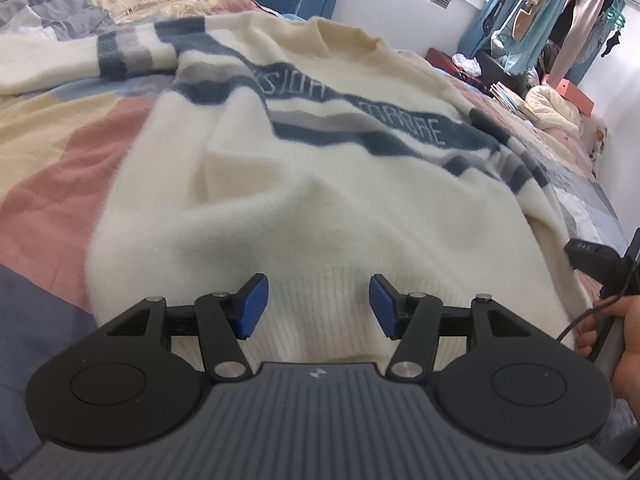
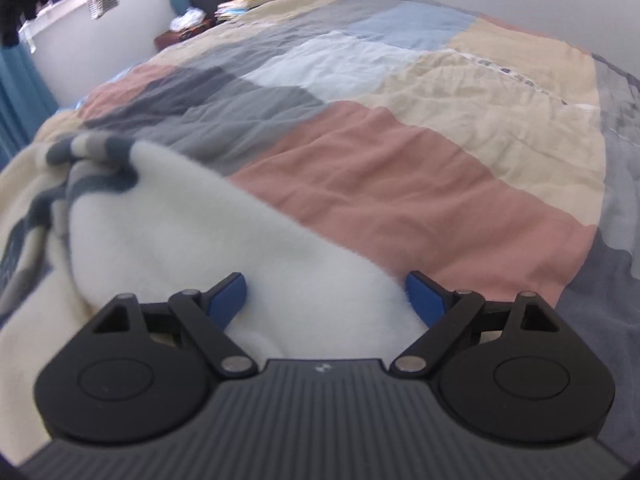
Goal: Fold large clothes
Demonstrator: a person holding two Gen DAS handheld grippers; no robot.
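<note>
— Where's the sweater?

— Spread on the patchwork bed, ribbed hem nearest us.

— And the grippers?

— The left hand-held gripper is parted over the hem, gripping nothing. The right hand-held gripper gapes wide, cream fabric lying loose between its pads.

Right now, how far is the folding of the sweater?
Done: the cream sweater lies spread on the patchwork quilt, still wrinkled, no fold visible. In hand: nothing gripped; the left gripper stands open over the ribbed hem, the right gripper open over its edge. Left: every fold.
</note>
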